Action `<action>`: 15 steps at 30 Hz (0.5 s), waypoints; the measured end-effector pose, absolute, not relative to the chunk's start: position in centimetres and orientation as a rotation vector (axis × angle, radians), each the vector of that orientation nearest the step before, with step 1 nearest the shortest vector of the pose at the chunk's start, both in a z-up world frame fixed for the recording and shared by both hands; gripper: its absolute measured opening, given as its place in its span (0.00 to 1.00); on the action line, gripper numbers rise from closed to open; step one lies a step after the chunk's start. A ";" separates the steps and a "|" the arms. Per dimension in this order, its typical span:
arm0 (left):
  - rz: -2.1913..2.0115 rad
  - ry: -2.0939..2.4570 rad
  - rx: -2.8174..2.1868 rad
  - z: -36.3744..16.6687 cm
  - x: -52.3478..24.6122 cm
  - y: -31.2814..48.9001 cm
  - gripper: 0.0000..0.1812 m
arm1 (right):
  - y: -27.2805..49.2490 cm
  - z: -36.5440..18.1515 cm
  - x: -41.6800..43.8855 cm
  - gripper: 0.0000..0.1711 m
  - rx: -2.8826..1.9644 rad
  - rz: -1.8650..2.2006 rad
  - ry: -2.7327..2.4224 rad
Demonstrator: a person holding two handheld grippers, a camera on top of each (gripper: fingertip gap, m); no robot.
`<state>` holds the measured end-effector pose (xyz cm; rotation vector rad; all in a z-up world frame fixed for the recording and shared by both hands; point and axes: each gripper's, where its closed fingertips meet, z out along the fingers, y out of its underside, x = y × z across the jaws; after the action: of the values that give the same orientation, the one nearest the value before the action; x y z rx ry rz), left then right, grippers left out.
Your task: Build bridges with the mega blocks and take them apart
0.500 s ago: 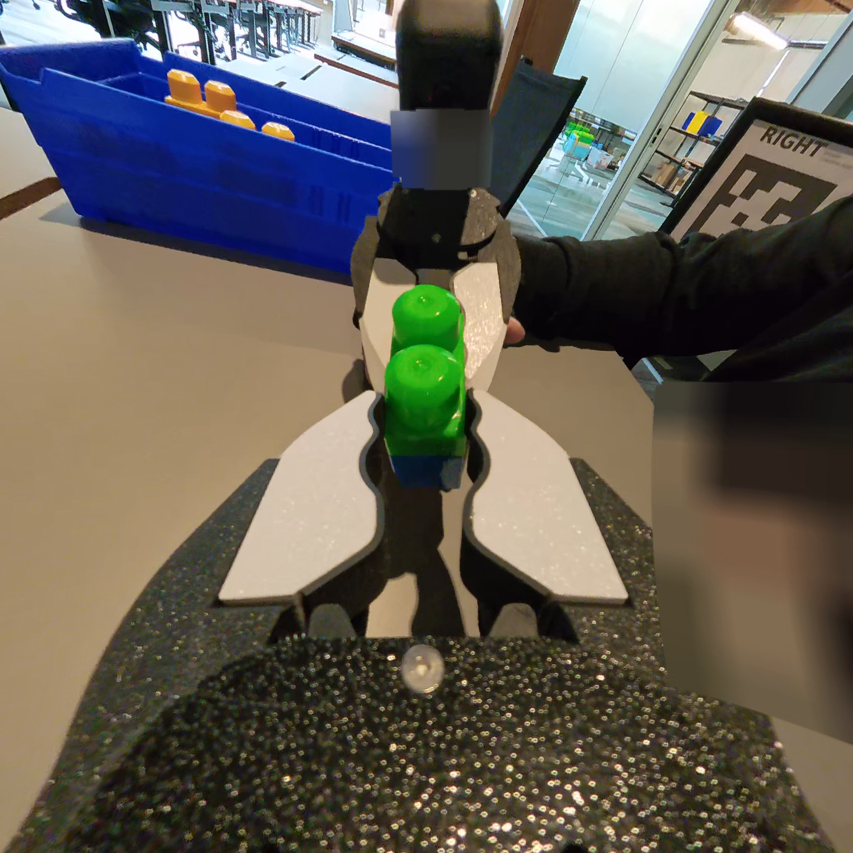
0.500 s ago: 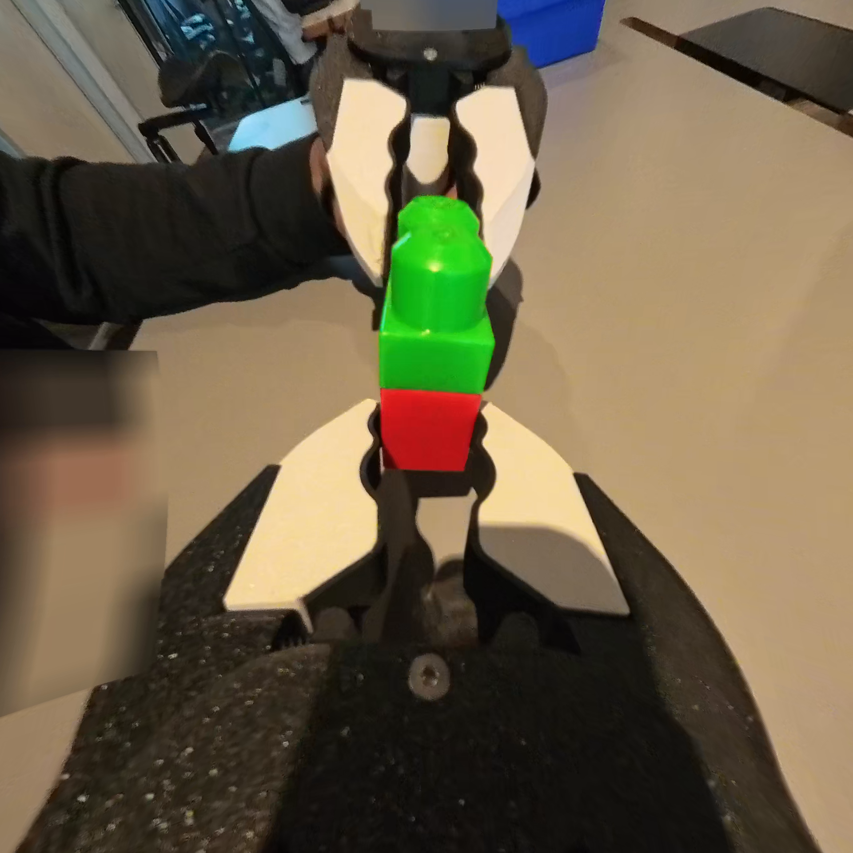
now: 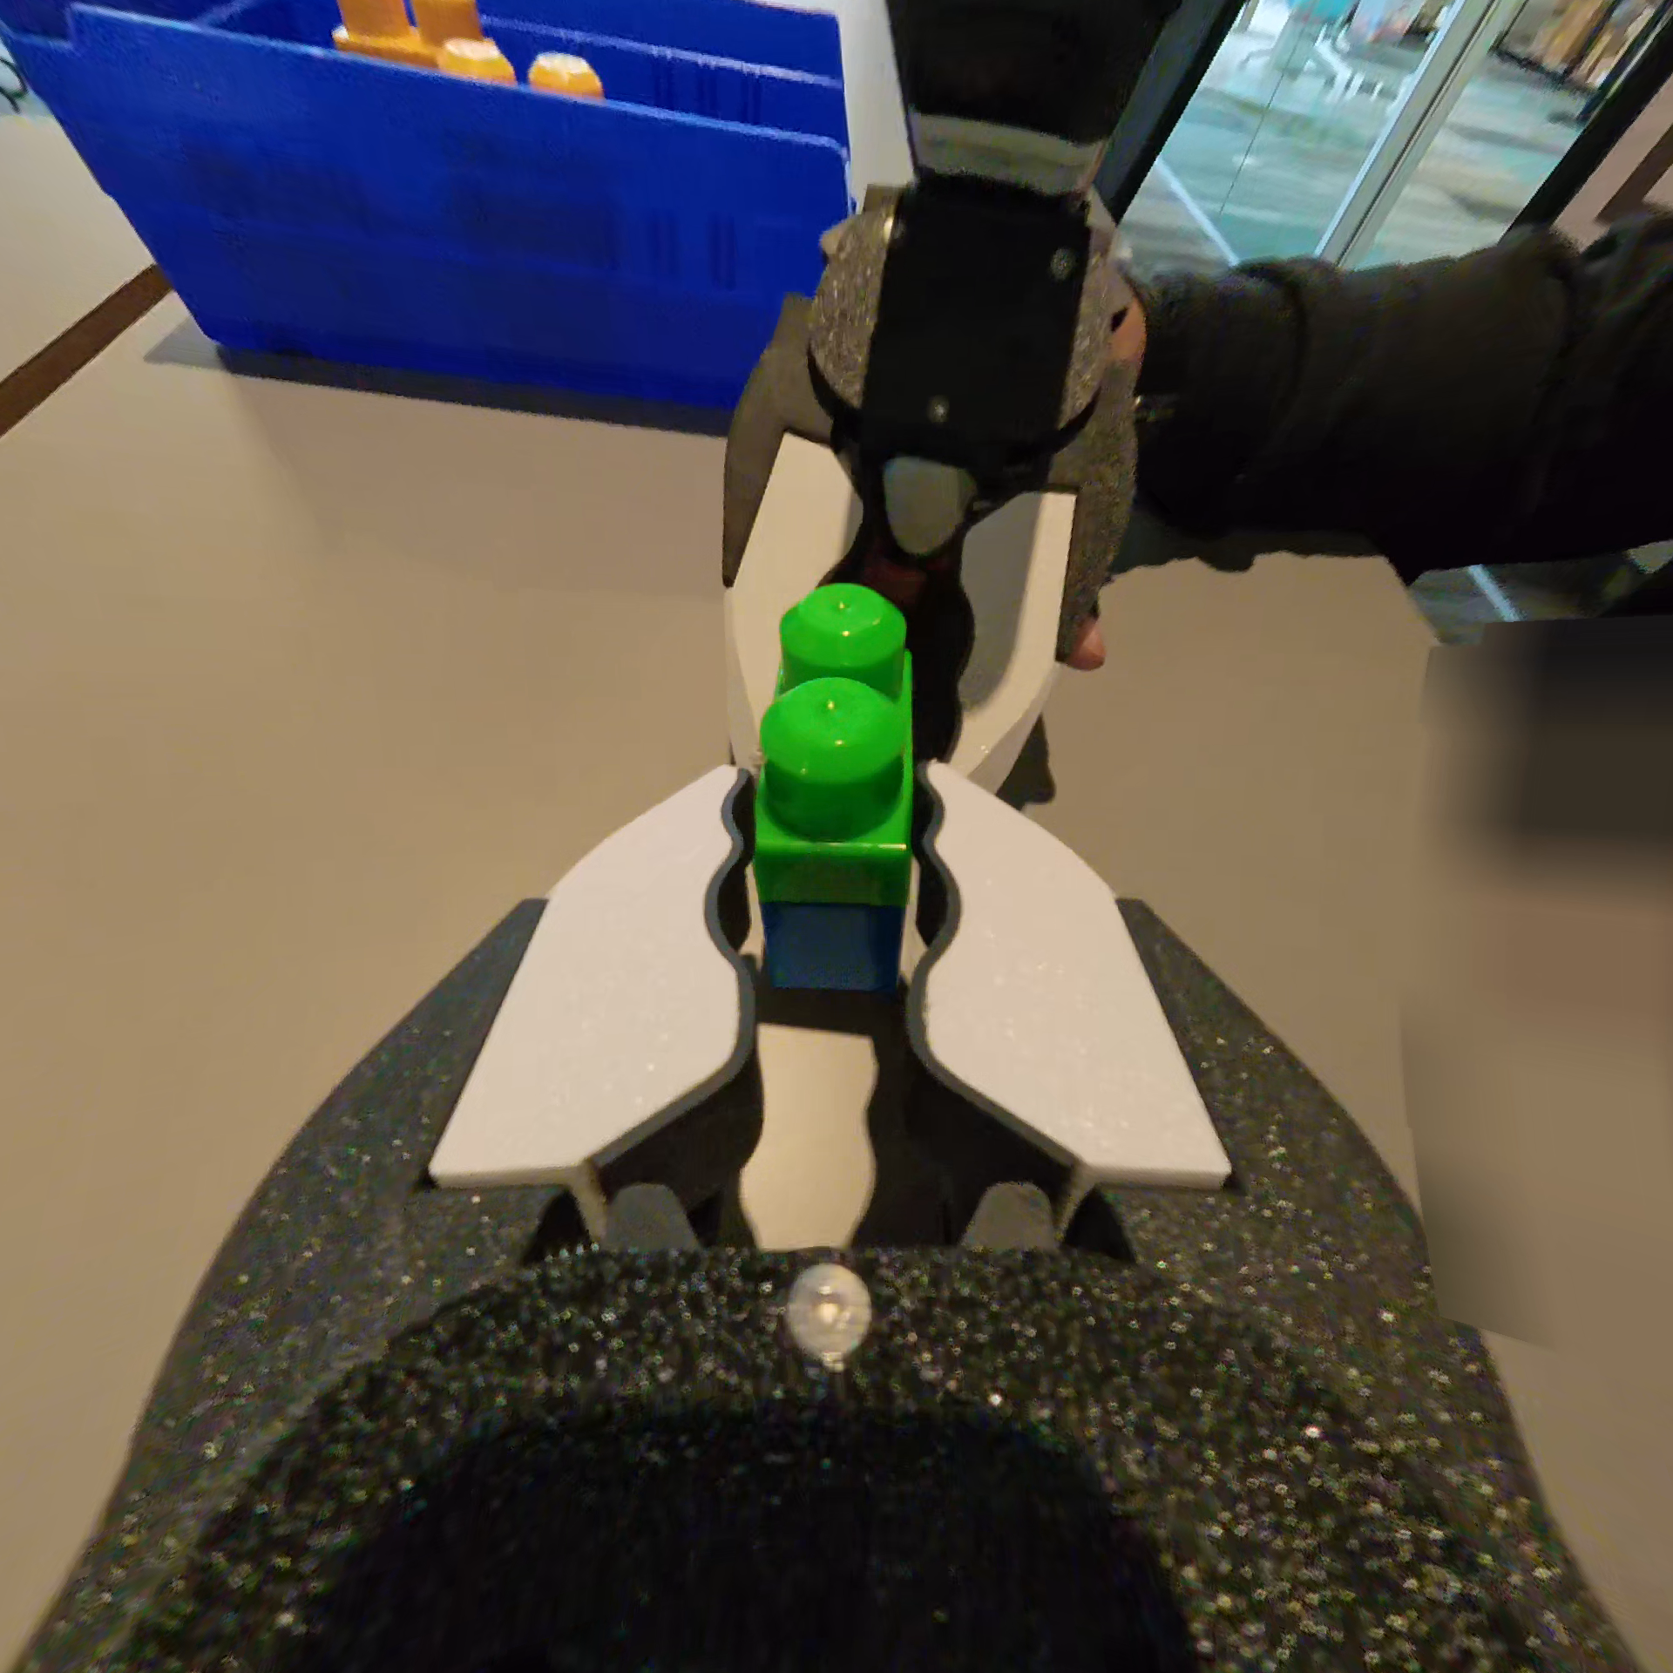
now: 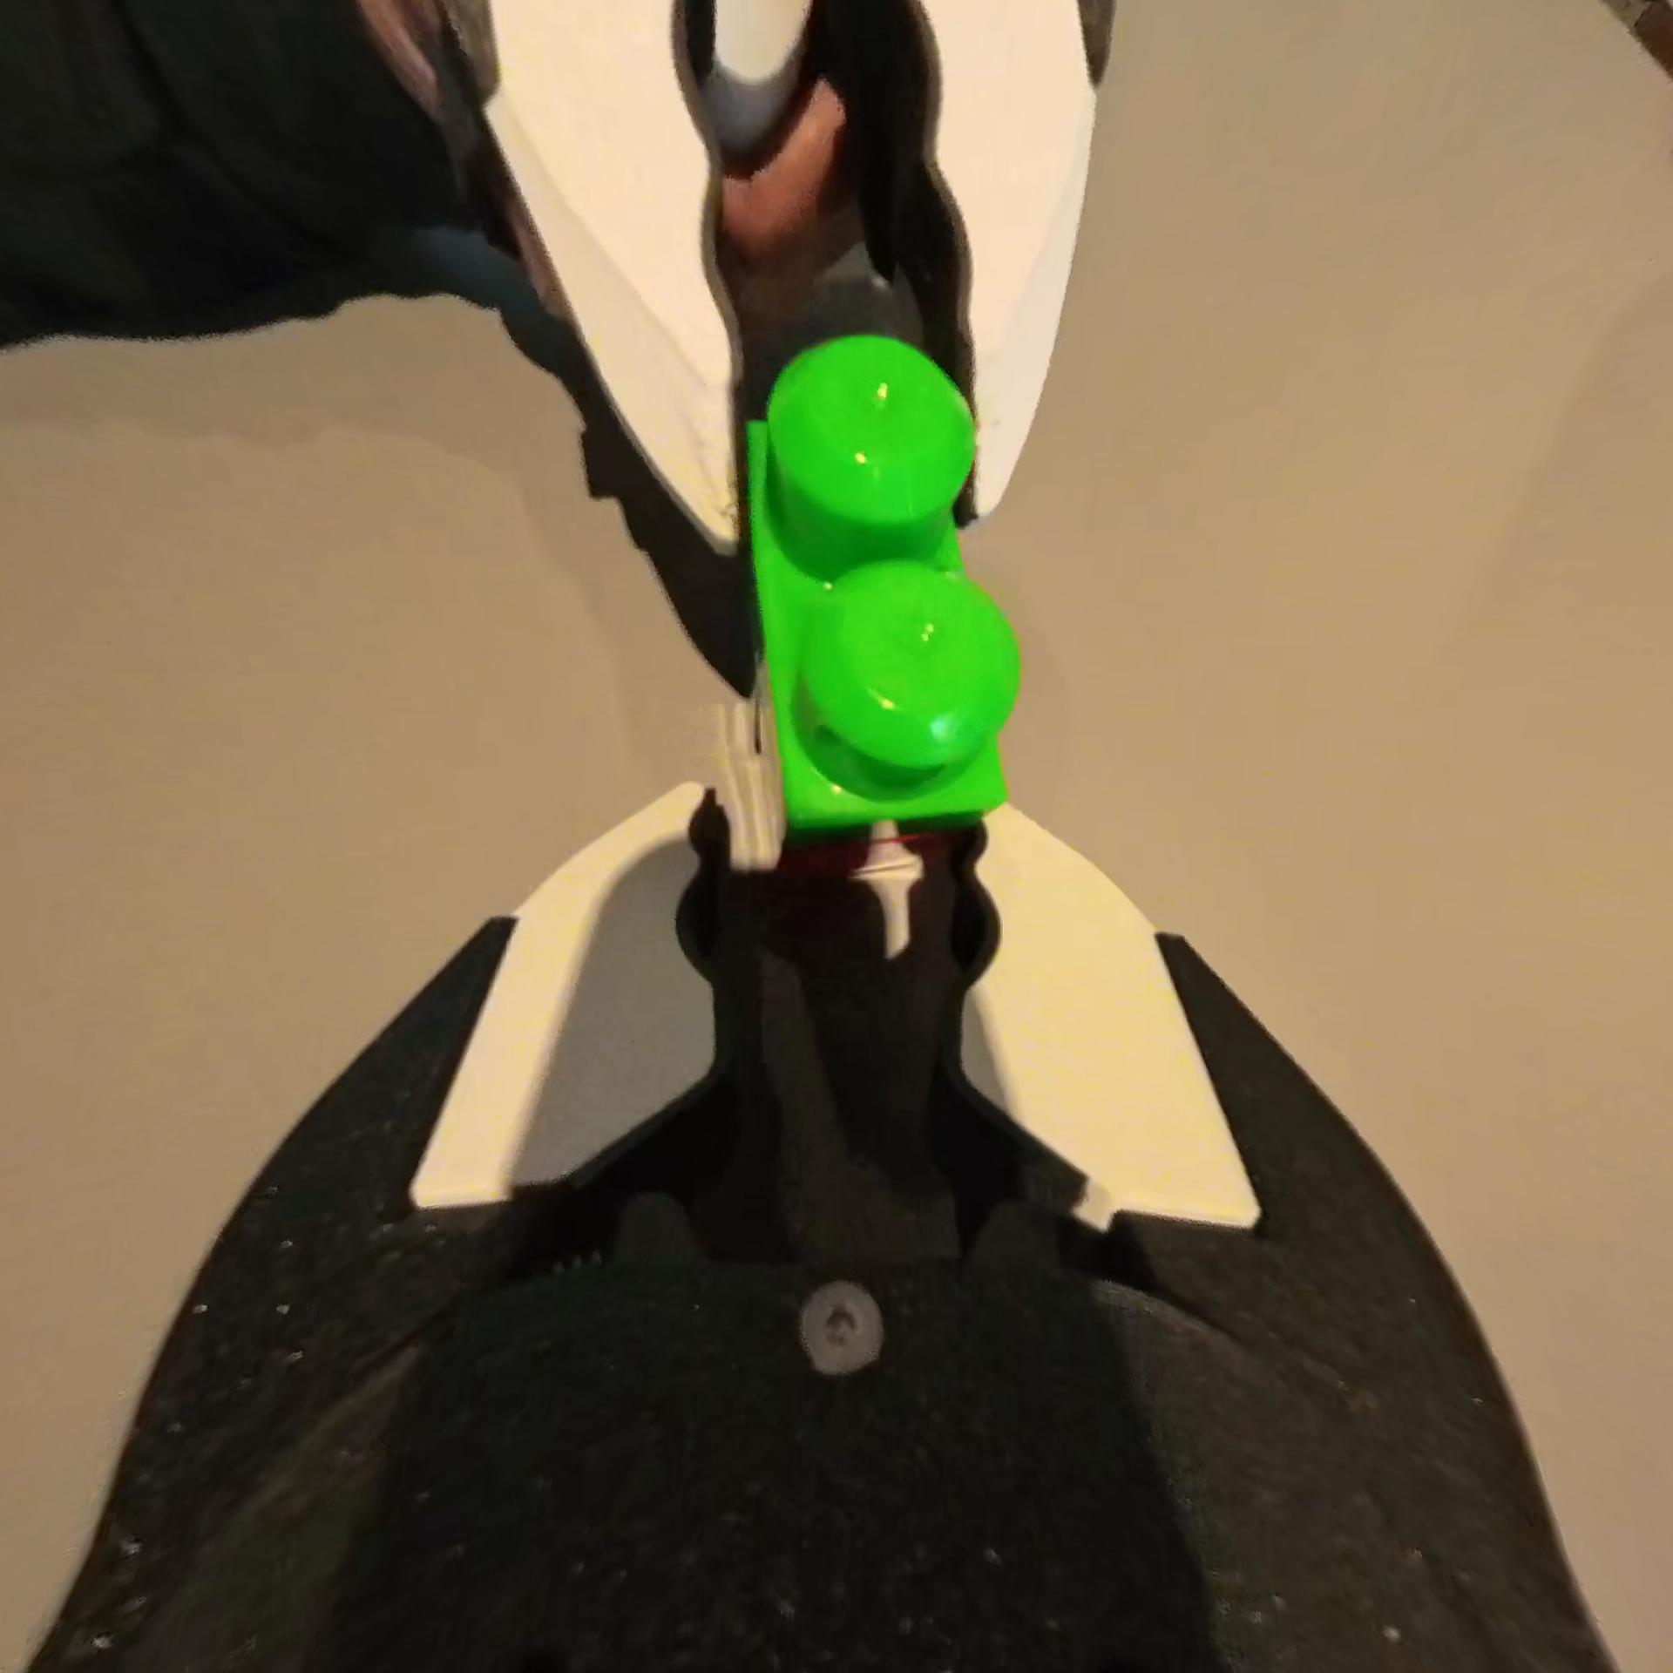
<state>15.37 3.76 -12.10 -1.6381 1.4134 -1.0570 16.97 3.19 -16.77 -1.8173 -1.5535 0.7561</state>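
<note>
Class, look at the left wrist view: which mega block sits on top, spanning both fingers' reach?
The green block, showing two round studs. The blue block sits beneath it; the orange blocks lie apart in the blue bin.

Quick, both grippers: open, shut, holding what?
Left gripper: closed on the blue block under the green block.
Right gripper: closed on the red block.

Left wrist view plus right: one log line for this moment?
left gripper: shut on blue block | right gripper: shut on red block | green block: spans both

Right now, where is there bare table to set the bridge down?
Bare table lies left of the left gripper, short of the blue bin. The middle is crowded: both grippers close around the green block; right gripper opposite.
</note>
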 end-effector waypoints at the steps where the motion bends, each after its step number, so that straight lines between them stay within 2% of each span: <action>1: -1.038 1.427 -1.642 -12.4 15.5 3.7 0.18 | 3.1 -16.9 17.1 0.31 -1.817 0.742 -1.568; 5: -1.000 1.463 -1.635 -12.8 15.7 3.6 0.18 | 3.1 -16.8 17.4 0.37 -1.808 0.751 -1.573; 9: -0.979 1.494 -1.629 -13.2 15.7 3.4 0.18 | 3.1 -15.1 17.1 0.37 -1.716 0.827 -1.511; 11: -0.988 1.490 -1.633 -13.2 15.7 3.4 0.18 | 3.3 -14.2 16.8 0.34 -1.672 0.851 -1.472; 14: -1.000 1.498 -1.647 -13.4 15.5 3.4 0.19 | 3.7 -13.7 16.8 0.22 -1.649 0.829 -1.446; 15: -0.981 1.512 -1.671 -13.7 15.2 3.5 0.20 | 3.7 -13.7 16.8 0.22 -1.646 0.826 -1.450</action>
<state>15.19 3.46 -13.71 -1.6710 1.5120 -0.9807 16.83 3.67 -13.74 -1.6458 -1.4498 0.8264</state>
